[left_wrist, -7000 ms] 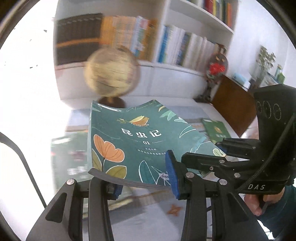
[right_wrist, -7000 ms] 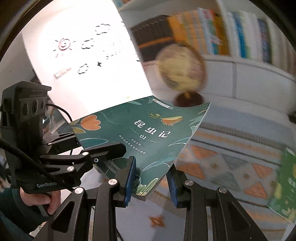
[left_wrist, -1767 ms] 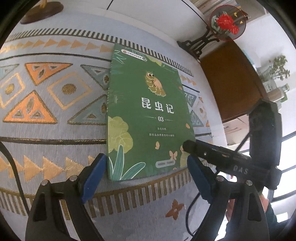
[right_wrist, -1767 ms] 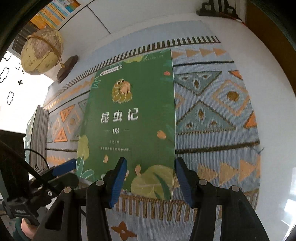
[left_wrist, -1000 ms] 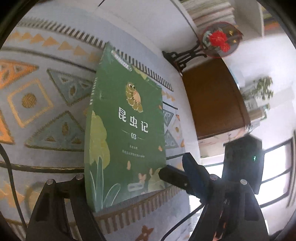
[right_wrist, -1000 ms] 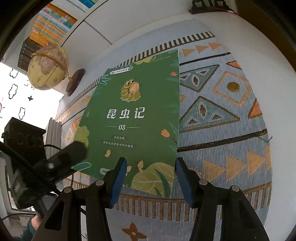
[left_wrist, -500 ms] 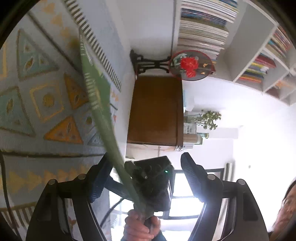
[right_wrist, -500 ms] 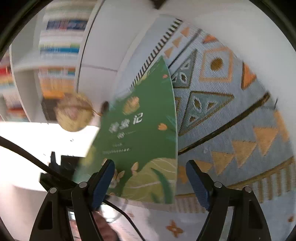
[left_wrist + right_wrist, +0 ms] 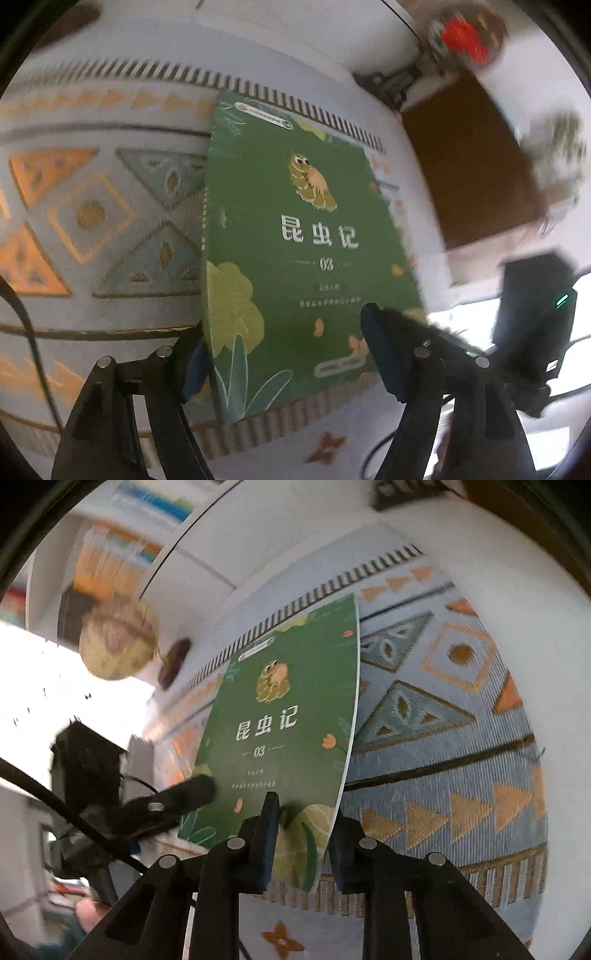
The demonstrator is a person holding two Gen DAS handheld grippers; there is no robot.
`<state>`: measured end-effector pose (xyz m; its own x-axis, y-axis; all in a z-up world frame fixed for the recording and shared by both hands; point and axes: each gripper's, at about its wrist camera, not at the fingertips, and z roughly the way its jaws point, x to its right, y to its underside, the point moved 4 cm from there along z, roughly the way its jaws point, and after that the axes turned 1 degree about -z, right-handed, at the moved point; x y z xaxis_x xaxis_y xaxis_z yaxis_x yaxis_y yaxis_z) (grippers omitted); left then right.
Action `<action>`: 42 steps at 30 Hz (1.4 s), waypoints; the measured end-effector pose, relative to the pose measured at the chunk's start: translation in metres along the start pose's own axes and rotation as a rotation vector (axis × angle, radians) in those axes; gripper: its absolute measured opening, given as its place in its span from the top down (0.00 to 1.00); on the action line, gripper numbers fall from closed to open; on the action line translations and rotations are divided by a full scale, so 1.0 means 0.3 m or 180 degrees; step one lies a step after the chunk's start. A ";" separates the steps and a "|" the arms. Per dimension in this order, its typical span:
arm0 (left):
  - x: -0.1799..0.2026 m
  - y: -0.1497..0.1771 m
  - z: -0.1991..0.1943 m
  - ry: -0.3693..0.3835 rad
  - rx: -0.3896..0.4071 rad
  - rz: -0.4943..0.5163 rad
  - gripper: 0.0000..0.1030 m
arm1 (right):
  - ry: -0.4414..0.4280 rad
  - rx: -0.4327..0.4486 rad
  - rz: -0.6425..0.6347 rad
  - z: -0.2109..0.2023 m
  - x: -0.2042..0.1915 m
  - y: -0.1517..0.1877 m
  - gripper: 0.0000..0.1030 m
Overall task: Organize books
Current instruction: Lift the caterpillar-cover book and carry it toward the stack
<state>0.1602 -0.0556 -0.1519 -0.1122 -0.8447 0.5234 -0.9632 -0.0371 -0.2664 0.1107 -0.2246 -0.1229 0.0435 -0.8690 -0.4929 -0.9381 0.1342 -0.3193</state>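
Both views sit close above the green book [image 9: 295, 236] and look steeply down along their own fingers onto the patterned rug [image 9: 92, 221] beneath it. The left wrist camera looks from the book's near bottom edge, towards its spine side, with the brown cabinet [image 9: 472, 166] beyond the book's far right corner. The right wrist camera looks from the book's [image 9: 280, 738] bottom right corner, with the globe [image 9: 118, 642] beyond its far left. Both share the book's cover and the rug [image 9: 443, 720], and each sees the other gripper beside the book.

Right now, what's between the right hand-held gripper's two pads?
The green book's lower right corner, pinched by the right hand-held gripper whose jaws just closed; right wrist view.
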 end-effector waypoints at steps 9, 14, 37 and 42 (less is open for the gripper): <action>0.099 0.031 -0.006 -0.0860 0.0281 0.0928 0.30 | 0.0262 -0.0119 -0.0607 0.037 -0.059 0.001 0.78; 0.162 0.022 -0.052 -0.0693 0.0503 0.1129 0.30 | 0.0255 -0.0131 -0.0681 0.028 -0.051 0.005 0.78; 0.213 0.020 -0.011 -0.0265 0.0570 0.1054 0.30 | -0.0338 -0.0213 -0.0150 0.011 0.117 -0.060 0.78; 0.252 -0.025 -0.138 -0.0092 0.0900 0.1058 0.30 | -0.1017 -0.0129 0.0364 -0.067 0.178 -0.098 0.78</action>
<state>0.1489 -0.0972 -0.0769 -0.3941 -0.8498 0.3501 -0.7706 0.0979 -0.6297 0.1337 -0.2845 -0.1237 0.0366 -0.6554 -0.7544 -0.9558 0.1976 -0.2179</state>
